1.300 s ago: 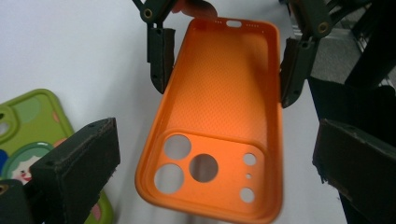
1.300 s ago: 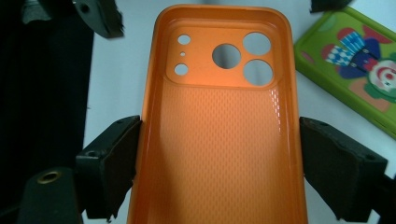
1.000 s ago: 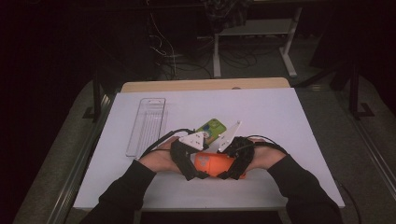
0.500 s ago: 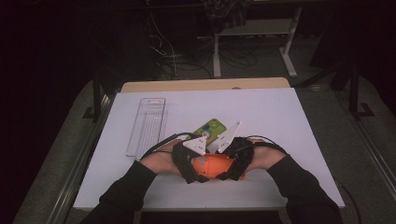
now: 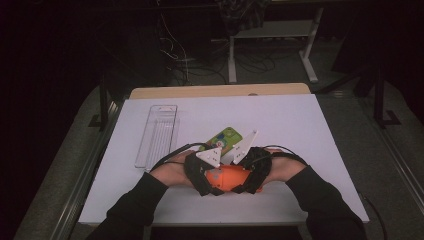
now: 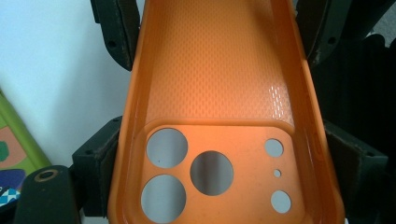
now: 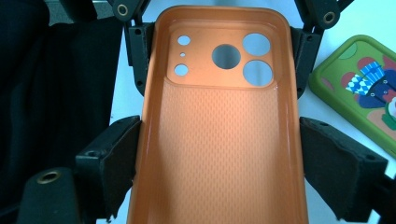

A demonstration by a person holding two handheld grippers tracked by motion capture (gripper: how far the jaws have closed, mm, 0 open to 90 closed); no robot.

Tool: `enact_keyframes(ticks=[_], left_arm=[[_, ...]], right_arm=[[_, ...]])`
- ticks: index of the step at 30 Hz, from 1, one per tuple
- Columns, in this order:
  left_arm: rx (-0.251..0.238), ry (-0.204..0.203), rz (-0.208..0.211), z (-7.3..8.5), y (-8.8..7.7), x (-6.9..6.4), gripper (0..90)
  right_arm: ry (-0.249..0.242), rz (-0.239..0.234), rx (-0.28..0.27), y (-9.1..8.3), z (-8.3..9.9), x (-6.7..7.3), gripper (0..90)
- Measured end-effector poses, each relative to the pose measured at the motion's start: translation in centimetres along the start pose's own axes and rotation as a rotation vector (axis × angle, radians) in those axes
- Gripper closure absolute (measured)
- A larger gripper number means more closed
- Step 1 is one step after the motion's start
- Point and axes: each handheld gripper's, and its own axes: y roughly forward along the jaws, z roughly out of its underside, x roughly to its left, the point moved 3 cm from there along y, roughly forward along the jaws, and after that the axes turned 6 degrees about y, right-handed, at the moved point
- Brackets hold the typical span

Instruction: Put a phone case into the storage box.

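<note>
An orange phone case [image 5: 227, 178] lies hollow side up, held level between both hands near the table's front edge. My left gripper [image 5: 204, 176] grips its camera-hole end, and my right gripper [image 5: 252, 172] grips the plain end. In the left gripper view the case [image 6: 210, 93] sits between my jaws, which have just been closing, and both pads [image 6: 95, 163] now touch its side walls. In the right gripper view the case [image 7: 219, 130] is clamped by the pads [image 7: 341, 163] on both long sides.
A green phone case [image 5: 225, 137] with a cartoon print lies just beyond the hands, close to the right gripper [image 7: 359, 88]. A clear plastic tray [image 5: 157, 132] lies at the left of the white tabletop [image 5: 300, 130]. Dark floor and table legs lie beyond.
</note>
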Motion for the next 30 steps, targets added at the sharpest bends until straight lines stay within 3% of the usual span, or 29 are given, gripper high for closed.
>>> enact_keyframes(ticks=[7,11,15,16,18,20,22,26,27,30], left_arm=[[-0.002,-0.009,0.009,-0.1,0.0,-0.1,15.8],[0.017,-0.021,-0.016,0.1,0.0,0.2,15.8],[0.013,-0.044,-0.029,0.4,-0.2,0.4,15.8],[0.015,-0.064,-0.056,0.6,-0.3,0.5,15.7],[0.021,-0.072,-0.068,0.7,-0.3,0.7,15.7],[0.028,-0.113,-0.096,1.0,-0.5,1.0,15.7],[0.025,-0.129,-0.100,1.0,-0.5,1.0,15.7],[0.040,-0.164,-0.151,1.3,-0.7,1.4,15.7],[0.041,-0.172,-0.156,1.4,-0.7,1.5,15.7],[0.044,-0.202,-0.193,1.5,-0.9,1.7,15.7]], right_arm=[[0.013,-0.002,0.000,0.0,0.1,0.1,13.6],[0.060,-0.009,-0.058,-0.9,0.2,-0.3,3.2],[0.092,0.033,-0.102,-2.0,0.5,-0.8,1.1],[0.122,0.070,-0.117,-2.8,1.0,-1.4,1.5],[0.133,0.078,-0.123,-3.1,1.3,-1.5,2.2],[0.207,0.121,-0.145,-4.0,2.1,-1.9,3.3],[0.226,0.140,-0.146,-4.1,2.5,-2.1,3.3],[0.287,0.208,-0.146,-4.6,3.7,-3.0,3.6],[0.339,0.227,-0.149,-4.7,4.0,-3.0,3.6],[0.417,0.260,-0.170,-4.9,4.5,-3.1,1.9]])
